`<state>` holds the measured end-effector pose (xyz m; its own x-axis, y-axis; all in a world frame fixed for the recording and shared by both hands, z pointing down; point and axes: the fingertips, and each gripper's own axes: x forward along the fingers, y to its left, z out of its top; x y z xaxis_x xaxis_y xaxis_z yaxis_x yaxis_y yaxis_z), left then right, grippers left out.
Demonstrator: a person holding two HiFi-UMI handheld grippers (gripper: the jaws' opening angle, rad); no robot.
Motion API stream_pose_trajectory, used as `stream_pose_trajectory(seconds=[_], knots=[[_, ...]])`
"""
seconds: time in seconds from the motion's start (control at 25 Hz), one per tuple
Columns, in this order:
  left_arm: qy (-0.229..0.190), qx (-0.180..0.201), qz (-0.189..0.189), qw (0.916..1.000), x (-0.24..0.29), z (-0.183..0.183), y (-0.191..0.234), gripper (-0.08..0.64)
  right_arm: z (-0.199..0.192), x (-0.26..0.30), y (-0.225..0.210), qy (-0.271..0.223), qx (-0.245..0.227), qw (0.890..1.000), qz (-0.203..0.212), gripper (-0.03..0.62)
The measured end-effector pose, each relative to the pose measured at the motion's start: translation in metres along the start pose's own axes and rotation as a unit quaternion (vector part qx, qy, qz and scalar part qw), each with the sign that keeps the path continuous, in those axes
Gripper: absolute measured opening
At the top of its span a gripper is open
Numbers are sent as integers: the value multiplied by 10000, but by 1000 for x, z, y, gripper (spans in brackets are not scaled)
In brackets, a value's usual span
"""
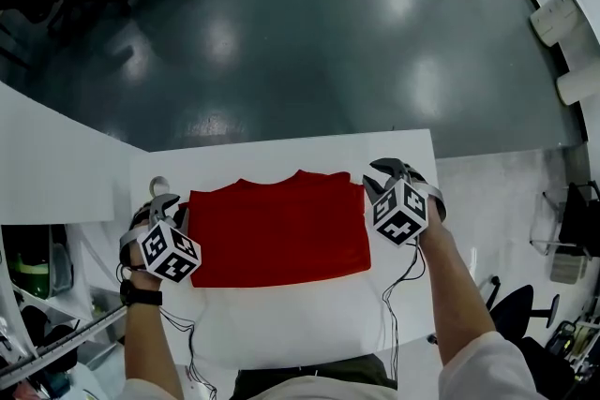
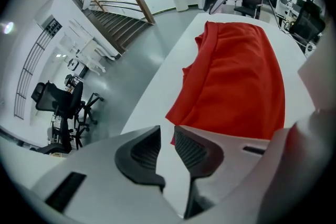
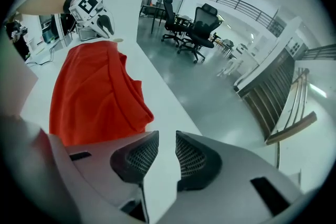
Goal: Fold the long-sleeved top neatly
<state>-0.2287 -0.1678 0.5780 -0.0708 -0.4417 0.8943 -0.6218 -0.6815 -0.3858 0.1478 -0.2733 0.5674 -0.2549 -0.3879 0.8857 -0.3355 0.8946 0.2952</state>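
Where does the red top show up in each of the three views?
Head view: red top lies centre frame on the white table.
Left gripper view: red top right of centre, upper half.
Right gripper view: red top in the left half.
Shared landmark: the white table beneath it, in all three.

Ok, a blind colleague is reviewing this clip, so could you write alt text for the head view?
A red top, folded into a flat rectangle, lies on a white table, seen from above. The left gripper sits at its left edge and the right gripper at its right edge, neither gripping the cloth.
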Motion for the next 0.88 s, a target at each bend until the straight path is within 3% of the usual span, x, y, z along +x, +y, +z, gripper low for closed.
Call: stream_pose_trajectory(seconds=[0.24,0.4,0.6,0.88], knots=[[-431,-638,22,9970,-25,-5,-18,86,-17,-27,19,-366,618,9974,-74,107],[-773,-1272,128,9888,-47,-12,-23,84,-21,-54,26,-737,1191,9898,-246,89],[-1470,-2152,196,9652,-81,-14,-24,71,-13,-93,28,-1327,1594,9771,-476,80],[-2370,-2785,20,9307,-141,0,-28,71,10,-151,37,-2102,1985,9561,-476,81]])
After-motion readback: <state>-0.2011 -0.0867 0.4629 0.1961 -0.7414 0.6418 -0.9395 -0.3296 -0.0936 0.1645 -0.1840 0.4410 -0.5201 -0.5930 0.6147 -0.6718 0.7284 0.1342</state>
